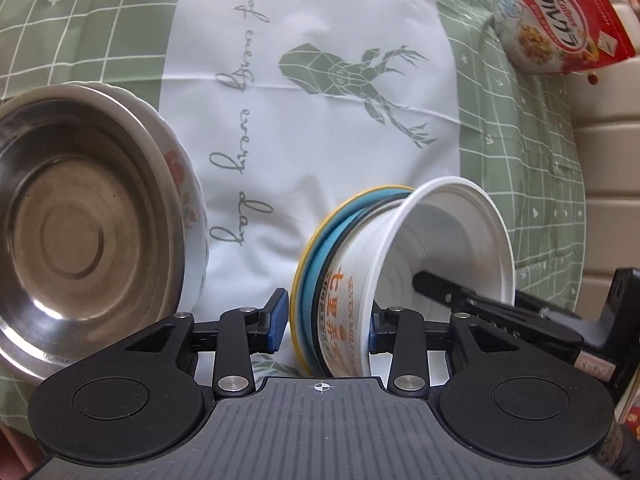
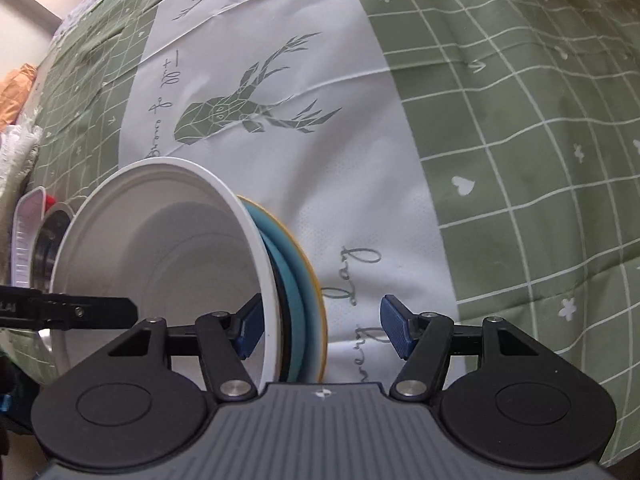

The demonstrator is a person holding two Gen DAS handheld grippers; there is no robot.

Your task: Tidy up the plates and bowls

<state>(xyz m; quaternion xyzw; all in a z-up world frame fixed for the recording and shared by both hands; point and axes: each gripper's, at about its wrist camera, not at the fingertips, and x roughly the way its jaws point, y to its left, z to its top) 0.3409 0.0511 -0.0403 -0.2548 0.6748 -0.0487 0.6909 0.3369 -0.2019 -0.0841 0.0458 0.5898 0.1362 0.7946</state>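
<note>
Where green checked tablecloth (image 1: 500,128) spreads, deer print (image 1: 356,92), cereal box (image 1: 568,16) beyond.

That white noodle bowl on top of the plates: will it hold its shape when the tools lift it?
The white noodle bowl looks like thin disposable plastic, so probably light and apt to flex if squeezed. Its wall seems smooth, so it might slip. It sits loosely on the blue plate, and may slide off if tilted.

Both tongs looked alike: the left tongs (image 1: 326,322) and the right tongs (image 2: 320,330) had matte black linkage arms joined by silver round screws, with blue ribbed pads (image 2: 394,332) at the tips. Behind them sat two black round discs and a grey ribbed body bearing a small white crosshair mark.
</note>
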